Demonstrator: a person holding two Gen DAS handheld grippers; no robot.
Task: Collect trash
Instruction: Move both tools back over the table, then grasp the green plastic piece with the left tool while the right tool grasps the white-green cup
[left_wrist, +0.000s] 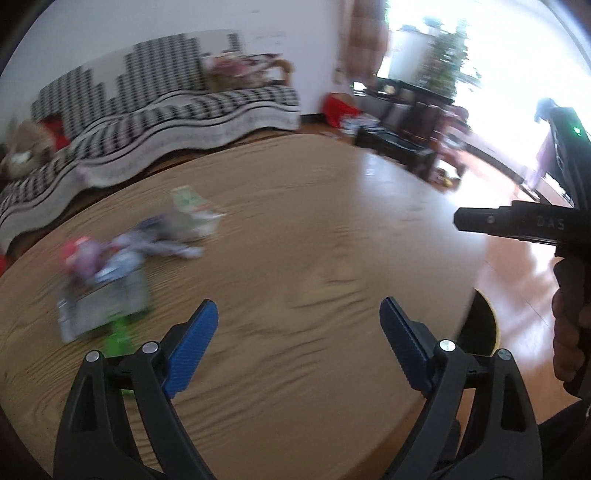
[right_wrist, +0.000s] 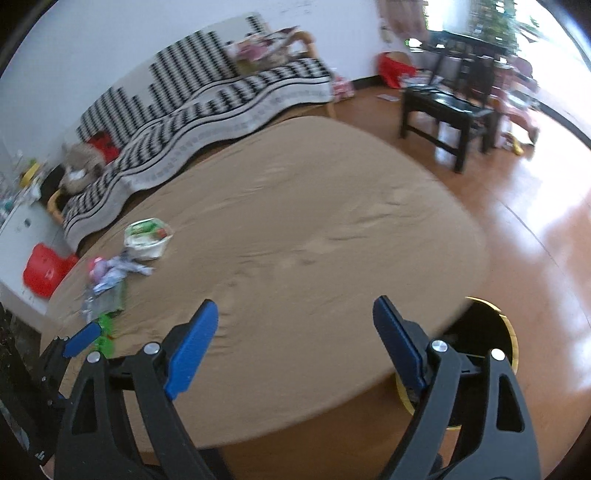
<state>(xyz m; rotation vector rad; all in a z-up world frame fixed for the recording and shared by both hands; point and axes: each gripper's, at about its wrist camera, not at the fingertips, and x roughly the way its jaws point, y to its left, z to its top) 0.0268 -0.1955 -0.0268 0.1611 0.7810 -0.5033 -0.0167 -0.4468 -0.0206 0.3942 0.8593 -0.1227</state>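
Observation:
Several pieces of trash lie on the left part of the wooden table (right_wrist: 314, 221): a white food tub (right_wrist: 147, 240) with a green lid, crumpled wrappers (right_wrist: 114, 271), a flat packet (right_wrist: 107, 301) and a green scrap (right_wrist: 105, 328). The left wrist view shows them blurred: tub (left_wrist: 194, 212), wrappers (left_wrist: 147, 243), packet (left_wrist: 107, 306). My left gripper (left_wrist: 299, 314) is open over bare table, to the right of the pile, with nothing between its blue pads. My right gripper (right_wrist: 295, 314) is open and empty too, above the table's near right part. A black bin (right_wrist: 491, 332) with a yellow rim stands below the table's right edge.
A sofa (right_wrist: 207, 107) with a black-and-white cover runs behind the table. Black low furniture (right_wrist: 447, 107) stands at the back right on shiny wooden floor. A red plastic thing (right_wrist: 44, 271) sits by a white cabinet at left. A hand (left_wrist: 569, 339) grips the right tool.

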